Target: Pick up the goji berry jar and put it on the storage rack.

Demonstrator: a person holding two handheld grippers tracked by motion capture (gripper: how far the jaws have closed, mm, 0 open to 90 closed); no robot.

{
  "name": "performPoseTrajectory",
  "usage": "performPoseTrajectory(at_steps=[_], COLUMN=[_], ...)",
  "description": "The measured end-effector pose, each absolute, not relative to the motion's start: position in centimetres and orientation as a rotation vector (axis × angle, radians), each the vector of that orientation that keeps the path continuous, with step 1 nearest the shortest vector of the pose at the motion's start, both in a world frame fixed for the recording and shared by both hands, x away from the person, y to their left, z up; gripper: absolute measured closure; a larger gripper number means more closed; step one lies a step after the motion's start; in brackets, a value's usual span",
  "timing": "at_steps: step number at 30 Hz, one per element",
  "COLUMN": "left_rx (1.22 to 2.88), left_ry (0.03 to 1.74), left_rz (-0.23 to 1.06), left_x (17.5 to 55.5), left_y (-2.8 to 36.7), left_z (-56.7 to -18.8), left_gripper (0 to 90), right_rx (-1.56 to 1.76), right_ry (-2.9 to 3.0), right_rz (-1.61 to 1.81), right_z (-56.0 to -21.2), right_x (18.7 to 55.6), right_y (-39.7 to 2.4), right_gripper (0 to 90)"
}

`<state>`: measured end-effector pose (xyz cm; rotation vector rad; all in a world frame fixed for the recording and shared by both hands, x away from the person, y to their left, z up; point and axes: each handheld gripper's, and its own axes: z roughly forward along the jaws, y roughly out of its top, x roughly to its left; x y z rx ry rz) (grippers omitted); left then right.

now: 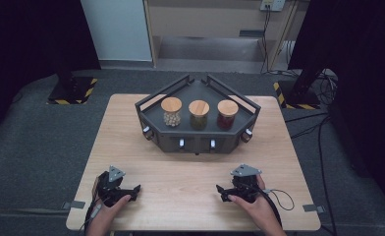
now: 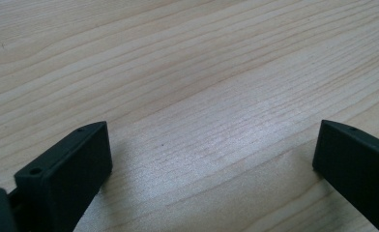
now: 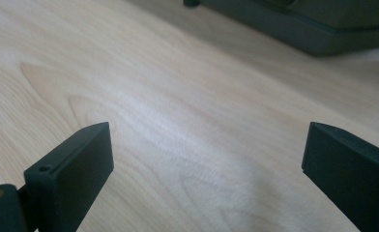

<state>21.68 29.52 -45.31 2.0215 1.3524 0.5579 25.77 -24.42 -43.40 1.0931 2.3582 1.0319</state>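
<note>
A dark corner-shaped rack stands at the back middle of the wooden table. On its shelf stand three glass jars with wooden lids: one with pale beads, one with greenish contents, one with red contents. My left gripper rests low at the front left, open, with bare wood between its jaws. My right gripper sits low at the front right, open, nothing between its jaws; the rack's base lies ahead of it.
The rack's front carries several small knobs. Dark carpet surrounds the table, with cables on the floor at the right and yellow-black striped stand bases behind. Bare wood lies between the grippers and the rack.
</note>
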Motion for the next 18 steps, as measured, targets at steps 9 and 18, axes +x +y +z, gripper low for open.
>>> performPoseTrajectory(at_steps=[9,18], left_rx=[2.021,2.021], left_ry=[1.352,1.353], left_rz=[0.558,0.56], left_x=[21.7,21.6], left_y=[29.5,29.5], left_z=[-45.3,-45.3], left_gripper=[0.0,0.0], right_rx=[1.11,1.118], right_ry=[2.374,2.379], right_rz=[1.007,1.008], right_z=[-45.3,-45.3], right_x=[25.1,25.1], right_y=[-24.0,-24.0], right_gripper=[3.2,2.4])
